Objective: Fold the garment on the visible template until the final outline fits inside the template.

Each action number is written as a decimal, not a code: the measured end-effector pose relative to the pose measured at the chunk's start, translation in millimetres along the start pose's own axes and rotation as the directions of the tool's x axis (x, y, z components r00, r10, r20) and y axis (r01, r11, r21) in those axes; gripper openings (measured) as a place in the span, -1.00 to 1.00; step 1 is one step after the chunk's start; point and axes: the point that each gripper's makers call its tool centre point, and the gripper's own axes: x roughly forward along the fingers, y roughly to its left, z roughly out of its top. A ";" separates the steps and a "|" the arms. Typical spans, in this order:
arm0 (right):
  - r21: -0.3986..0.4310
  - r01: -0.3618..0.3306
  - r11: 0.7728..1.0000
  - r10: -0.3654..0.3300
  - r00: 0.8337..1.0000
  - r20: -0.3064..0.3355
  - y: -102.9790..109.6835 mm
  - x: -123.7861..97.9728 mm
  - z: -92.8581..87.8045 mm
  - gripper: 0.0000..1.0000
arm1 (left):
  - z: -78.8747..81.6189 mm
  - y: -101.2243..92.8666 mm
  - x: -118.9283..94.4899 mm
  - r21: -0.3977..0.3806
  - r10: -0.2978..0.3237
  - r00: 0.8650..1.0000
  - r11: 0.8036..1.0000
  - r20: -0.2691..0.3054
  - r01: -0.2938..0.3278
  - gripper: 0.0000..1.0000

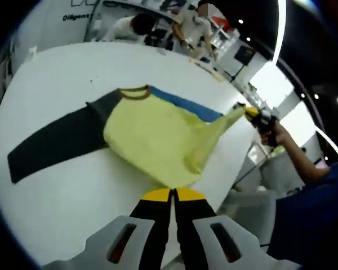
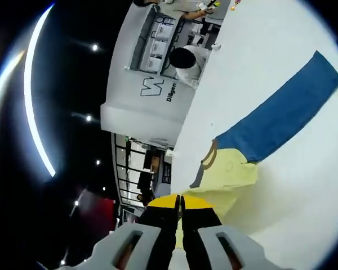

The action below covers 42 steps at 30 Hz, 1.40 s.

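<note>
**Yellow garment lifted at two edges above the white table**

No template outline could be made out on the white table (image 1: 56, 197); if one was there, it was lost in the glare or covered by cloth. Where the left gripper (image 1: 172, 195) met the fabric was cut off behind its own yellow tips, but its jaws stood pressed together on the near hem of the garment (image 1: 152, 138). In the right gripper view the right gripper (image 2: 179, 201) likewise had its jaws together, with yellow cloth bunched under and between them; how much fabric it held could not be told.

The garment was a yellow shirt with a brown collar (image 1: 134, 93), a black sleeve (image 1: 53, 143) and a blue sleeve (image 2: 281, 115). It lay spread on the table, its body partly raised. In the left gripper view the black sleeve ran long and flat away from the collar toward the left, while the blue sleeve showed as a narrow strip behind the yellow body. The two sleeves made the long axis, roughly one line across the table. A corner of the body was stretched to a point toward the right, where the other gripper and a person's hand (image 1: 273, 132) held it beyond the table edge.

People stood at a counter in the background, too small to describe.
</note>
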 end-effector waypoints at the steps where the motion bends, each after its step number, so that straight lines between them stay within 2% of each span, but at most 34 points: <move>1: -0.002 0.002 1.000 -0.002 1.000 0.010 -1.3 -3.1 5.6 -1.00 | -1.0 -5.2 -10.5 -0.086 -0.025 1.000 0.996 0.000 0.025 -1.00; 2: -0.007 0.006 1.000 -0.006 1.000 0.013 -2.4 -5.4 8.4 -1.00 | -5.3 -0.7 -18.4 -0.098 -0.019 1.000 0.995 0.002 0.019 -1.00; 3: -0.019 0.020 1.000 -0.020 1.000 0.013 -5.2 -10.2 12.2 -1.00 | -15.4 5.8 -27.2 -0.148 0.002 1.000 0.989 -0.013 -0.004 -1.00; 6: -0.068 0.063 0.996 -0.062 0.998 0.009 -13.8 -19.4 17.3 -1.00 | -33.3 11.6 -39.6 -0.225 -0.001 1.000 0.974 -0.031 -0.006 -1.00; 8: -0.104 0.108 0.989 -0.109 0.994 0.001 -25.8 -32.5 22.2 -1.00 | -60.1 17.6 -47.2 -0.308 -0.004 0.997 0.951 -0.081 -0.021 -1.00; 9: -0.153 0.168 0.974 -0.175 0.984 -0.039 -40.0 -43.0 15.5 -1.00 | -79.6 13.2 -45.7 -0.374 -0.046 0.991 0.927 -0.124 -0.004 -1.00; 10: -0.211 0.209 0.955 -0.231 0.969 -0.083 -51.0 -49.4 9.7 -1.00 | -87.9 10.6 -41.6 -0.398 -0.066 0.989 0.917 -0.134 0.007 -1.00; 11: -0.296 0.266 0.918 -0.315 0.940 -0.132 -67.3 -56.1 1.0 -1.00 | -98.7 13.1 -33.2 -0.412 -0.066 0.987 0.911 -0.145 0.000 -1.00; 12: -0.344 0.290 0.893 -0.365 0.914 -0.178 -78.6 -61.0 -9.5 -1.00 | -109.1 14.7 -27.3 -0.424 -0.064 0.984 0.905 -0.166 -0.013 -1.00; 14: -0.385 0.326 0.863 -0.437 0.865 -0.247 -100.4 -69.9 -35.2 -1.00 | -130.0 9.2 -14.4 -0.445 -0.073 0.979 0.895 -0.192 -0.020 -1.00; 16: -0.339 0.333 0.880 -0.424 0.873 -0.242 -104.5 -72.3 -56.3 -1.00 | -146.5 12.0 -5.8 -0.379 -0.048 0.980 0.925 -0.196 -0.031 -1.00; 17: -0.285 0.322 0.903 -0.392 0.890 -0.235 -99.6 -70.3 -59.5 -1.00 | -148.3 16.3 -3.3 -0.265 -0.021 0.985 0.964 -0.170 -0.025 -0.99; 18: -0.293 0.325 0.899 -0.397 0.888 -0.232 -99.2 -71.8 -59.5 -1.00 | -156.4 13.0 -4.2 -0.207 -0.015 0.983 0.978 -0.184 -0.024 -0.91; 19: -0.313 0.324 0.893 -0.402 0.887 -0.228 -91.1 -70.8 -67.3 -1.00 | -165.4 12.9 -5.1 -0.110 0.007 0.979 0.994 -0.203 -0.030 -0.84; 20: -0.306 0.321 0.896 -0.396 0.889 -0.230 -92.0 -70.9 -56.7 -1.00 | -169.5 18.2 -5.3 -0.017 0.033 0.979 0.999 -0.200 -0.037 -0.78; 21: -0.295 0.316 0.902 -0.387 0.895 -0.223 -87.5 -69.5 -55.4 -1.00 | -176.0 15.1 -6.5 0.081 0.050 0.976 0.996 -0.211 -0.034 -0.71; 23: -0.296 0.315 0.902 -0.386 0.895 -0.222 -88.4 -69.2 -50.2 -1.00 | -178.1 24.5 -6.2 0.141 0.080 0.974 0.989 -0.211 -0.051 -0.58; 26: -0.279 0.314 0.908 -0.379 0.898 -0.224 -97.0 -69.8 -30.3 -1.00 | -181.9 28.1 -9.5 0.209 0.117 0.971 0.975 -0.210 -0.073 -0.55; 28: -0.269 0.310 0.912 -0.373 0.901 -0.224 -97.9 -70.0 -27.0 -1.00 | -185.6 35.3 -7.5 0.279 0.144 0.968 0.957 -0.207 -0.083 -0.56; 30: -0.250 0.308 0.918 -0.363 0.906 -0.218 -96.9 -70.8 -22.4 -1.00 | -193.0 38.8 -5.1 0.347 0.161 0.961 0.935 -0.227 -0.075 -0.58; 33: -0.240 0.303 0.922 -0.354 0.912 -0.207 -95.3 -71.0 -17.5 -1.00 | -192.2 33.6 -1.5 0.358 0.156 0.965 0.931 -0.211 -0.072 -0.60; 34: -0.202 0.288 0.936 -0.326 0.925 -0.195 -89.9 -68.7 -14.7 -1.00 | -191.2 32.4 2.5 0.372 0.146 0.971 0.926 -0.191 -0.066 -0.60; 36: -0.186 0.277 0.943 -0.310 0.933 -0.185 -85.9 -68.2 -9.2 -1.00 | -189.5 34.7 6.6 0.419 0.162 0.972 0.905 -0.170 -0.077 -0.61; 38: -0.189 0.280 0.941 -0.313 0.933 -0.179 -83.7 -67.8 -6.0 -1.00 | -189.6 36.9 12.5 0.450 0.155 0.976 0.890 -0.156 -0.070 -0.59; 40: -0.195 0.287 0.938 -0.321 0.931 -0.174 -83.6 -67.9 -3.6 -1.00 | -188.6 30.2 16.0 0.485 0.148 0.977 0.873 -0.155 -0.055 -0.59; 42: -0.197 0.289 0.937 -0.323 0.931 -0.170 -83.4 -67.6 -1.0 -1.00 | -188.0 32.0 19.5 0.503 0.142 0.977 0.863 -0.161 -0.043 -0.61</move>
